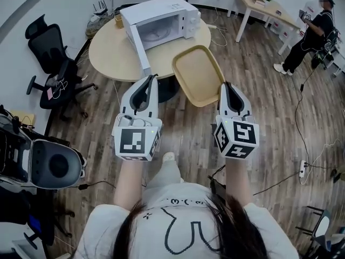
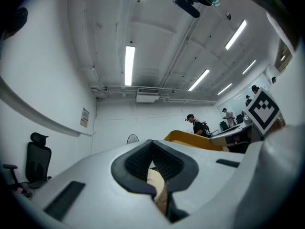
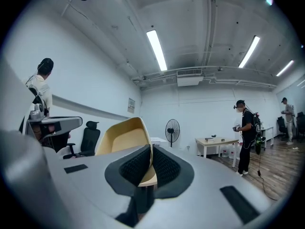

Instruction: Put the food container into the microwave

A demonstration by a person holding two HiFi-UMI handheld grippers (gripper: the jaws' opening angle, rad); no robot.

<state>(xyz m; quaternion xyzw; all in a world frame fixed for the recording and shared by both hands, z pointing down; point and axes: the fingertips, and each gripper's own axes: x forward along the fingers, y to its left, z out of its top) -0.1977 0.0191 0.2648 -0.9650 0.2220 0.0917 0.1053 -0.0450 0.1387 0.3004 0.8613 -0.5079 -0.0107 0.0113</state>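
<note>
Container [image 1: 197,74]: tan, shallow, held in the air above the floor, just beside the table [image 1: 110,50].
Right gripper [image 1: 225,85]: clamped on the container's near rim [image 3: 126,137].
Left gripper [image 1: 152,78]: jaws pressed together, apparently on nothing, tips near the table edge.
Microwave [image 1: 161,18]: white, on the table, door open.

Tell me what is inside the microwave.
The microwave shows only a pale turntable; its cavity corners are hidden. The food container is outside, in the right claw.
</note>
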